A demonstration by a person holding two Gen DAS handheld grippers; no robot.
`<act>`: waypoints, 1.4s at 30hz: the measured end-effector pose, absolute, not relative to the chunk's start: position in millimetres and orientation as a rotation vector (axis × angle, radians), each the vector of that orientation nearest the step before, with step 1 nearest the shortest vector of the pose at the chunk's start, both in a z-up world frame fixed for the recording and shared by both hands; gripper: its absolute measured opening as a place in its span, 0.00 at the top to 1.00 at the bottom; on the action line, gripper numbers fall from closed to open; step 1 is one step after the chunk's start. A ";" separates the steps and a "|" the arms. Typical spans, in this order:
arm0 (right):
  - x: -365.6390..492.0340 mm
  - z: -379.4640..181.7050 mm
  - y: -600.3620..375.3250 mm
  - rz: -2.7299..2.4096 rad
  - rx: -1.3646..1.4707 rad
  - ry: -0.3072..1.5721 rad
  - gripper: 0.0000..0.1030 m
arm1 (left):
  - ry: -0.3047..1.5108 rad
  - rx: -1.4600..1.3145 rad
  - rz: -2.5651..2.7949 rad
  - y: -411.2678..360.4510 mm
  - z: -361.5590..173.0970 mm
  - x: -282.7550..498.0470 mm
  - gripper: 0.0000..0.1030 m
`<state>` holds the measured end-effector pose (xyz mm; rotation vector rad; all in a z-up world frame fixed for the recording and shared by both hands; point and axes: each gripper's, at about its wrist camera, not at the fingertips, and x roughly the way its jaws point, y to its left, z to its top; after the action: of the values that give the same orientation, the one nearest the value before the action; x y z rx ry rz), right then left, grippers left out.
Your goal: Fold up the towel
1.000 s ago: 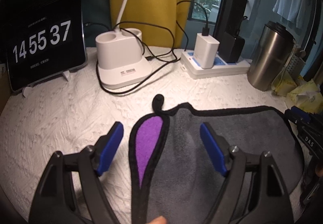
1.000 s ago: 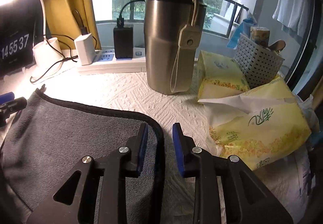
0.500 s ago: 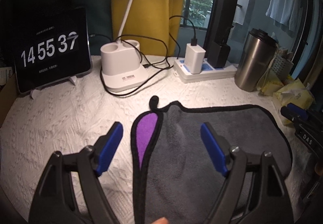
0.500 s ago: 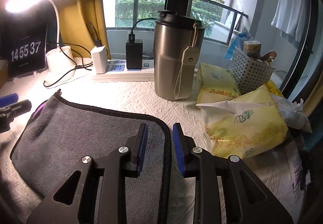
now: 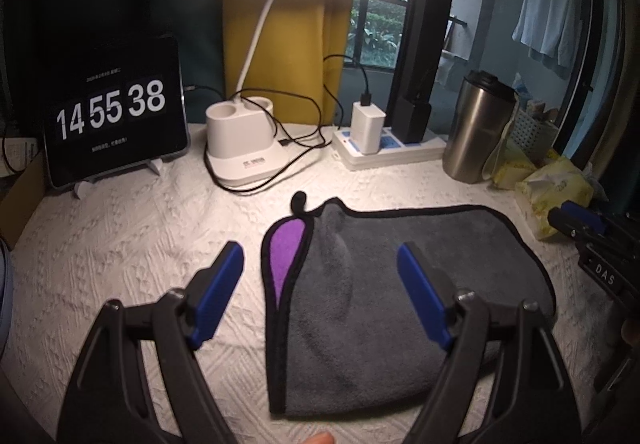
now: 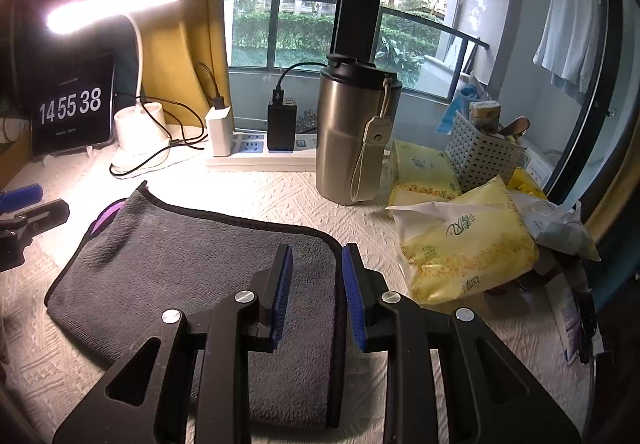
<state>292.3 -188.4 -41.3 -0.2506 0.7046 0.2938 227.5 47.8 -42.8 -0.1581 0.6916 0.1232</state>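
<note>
A grey towel with black trim lies folded flat on the white textured table cover; its purple underside shows at the left edge. It also shows in the right wrist view. My left gripper is wide open and empty, raised above the towel's left part. My right gripper is partly open and empty, raised above the towel's right edge. Its tip shows at the right of the left wrist view.
At the back stand a tablet clock, a white lamp base with cables, a power strip with chargers and a steel tumbler. Yellow tissue packs and a white basket crowd the right side.
Both grippers have risen and pulled back from the towel, so more of the table and lamp shows. The towel lies still. The right gripper's jaws have opened slightly.
</note>
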 end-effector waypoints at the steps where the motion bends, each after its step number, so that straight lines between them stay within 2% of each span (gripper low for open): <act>1: 288.9 -39.7 -188.5 0.293 -0.251 0.701 0.73 | 0.690 -0.158 0.122 47.7 -41.8 224.6 0.22; 42: 196.5 -11.2 -207.8 0.312 -0.225 0.607 0.73 | 0.609 -0.145 0.047 16.9 -20.4 134.3 0.22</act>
<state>196.5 -207.8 -11.2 -0.2249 0.6070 0.3119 134.3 16.9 -20.4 -0.1446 0.6087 0.0470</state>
